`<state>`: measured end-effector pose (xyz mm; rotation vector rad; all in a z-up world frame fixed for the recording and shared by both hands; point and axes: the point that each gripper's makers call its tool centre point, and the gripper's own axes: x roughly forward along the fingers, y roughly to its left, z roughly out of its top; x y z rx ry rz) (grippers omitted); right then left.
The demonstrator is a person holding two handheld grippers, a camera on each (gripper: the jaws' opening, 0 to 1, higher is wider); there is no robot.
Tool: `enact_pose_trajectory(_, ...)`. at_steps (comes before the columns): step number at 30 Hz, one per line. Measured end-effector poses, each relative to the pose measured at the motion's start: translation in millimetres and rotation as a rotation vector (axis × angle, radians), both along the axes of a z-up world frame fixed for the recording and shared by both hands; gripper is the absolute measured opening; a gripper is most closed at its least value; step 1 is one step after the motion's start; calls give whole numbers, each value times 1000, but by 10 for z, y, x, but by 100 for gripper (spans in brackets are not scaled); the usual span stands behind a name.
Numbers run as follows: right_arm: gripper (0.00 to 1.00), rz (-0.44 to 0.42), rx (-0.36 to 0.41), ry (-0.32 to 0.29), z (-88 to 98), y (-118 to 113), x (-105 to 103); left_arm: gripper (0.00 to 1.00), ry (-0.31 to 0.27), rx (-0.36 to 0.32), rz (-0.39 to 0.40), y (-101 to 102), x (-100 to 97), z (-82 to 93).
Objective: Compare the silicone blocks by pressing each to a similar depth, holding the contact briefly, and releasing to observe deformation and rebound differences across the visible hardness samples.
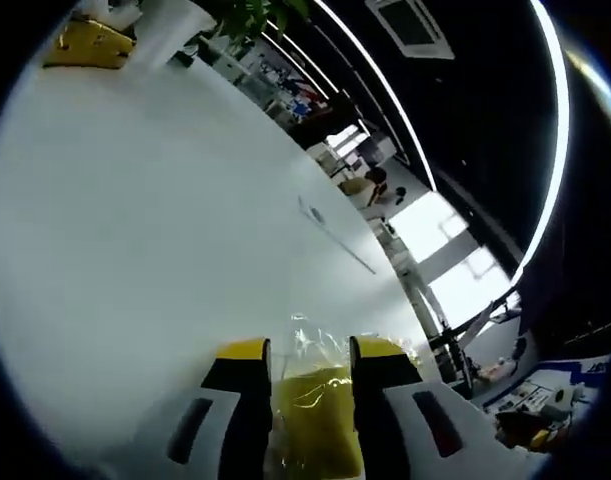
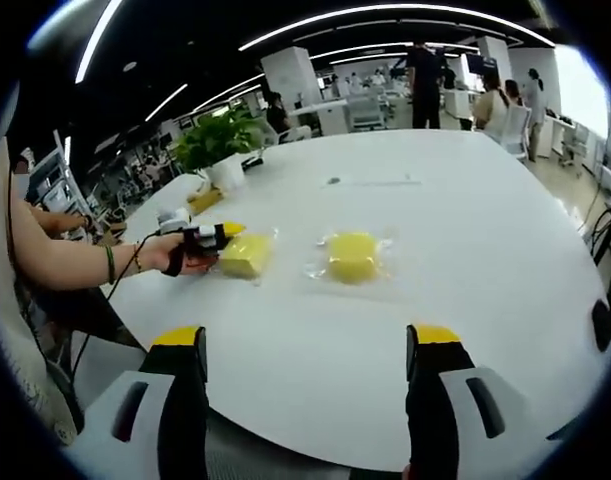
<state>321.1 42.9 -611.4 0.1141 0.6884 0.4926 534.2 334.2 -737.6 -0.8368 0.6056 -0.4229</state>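
Note:
A yellow silicone block (image 1: 315, 430) in clear plastic wrap sits between my left gripper's (image 1: 310, 352) yellow-tipped jaws, which press on its two sides. From the right gripper view, a hand holds that left gripper (image 2: 207, 243) against the same block (image 2: 247, 255) on the white table (image 2: 465, 230). A second yellow wrapped block (image 2: 352, 256) lies to its right, untouched. My right gripper (image 2: 307, 340) hovers at the table's near edge, its jaws wide apart with nothing between them.
A potted plant (image 2: 220, 140) stands at the table's far left with a small yellow object (image 2: 203, 200) beside it. That object (image 1: 85, 45) also appears in the left gripper view. A thin strip (image 2: 375, 182) lies farther back. People stand beyond the table.

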Motion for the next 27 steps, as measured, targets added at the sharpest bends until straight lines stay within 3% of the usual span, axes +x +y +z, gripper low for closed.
enact_pose_trajectory(1,77,-1,-3,3,-8,-4,4,21,-3,-42,16,-10,25,28)
enact_pose_trajectory(4,77,1,-9,7,-29,1,15,16,6,-52,36,31,47,6)
enact_pose_trajectory(10,77,9,-5,6,-28,49,55,9,-6,-58,32,48,58,7)
enact_pose_trajectory(13,77,16,-6,8,-39,64,60,1,-24,-58,21,39,45,33)
enact_pose_trajectory(19,76,28,-6,13,-58,86,55,0,-44,-54,0,1,28,81)
enact_pose_trajectory(24,76,27,-2,8,-43,86,57,0,-114,30,-59,-53,32,206)
enact_pose_trajectory(27,76,25,1,4,-34,85,59,0,-120,106,-87,-87,28,301)
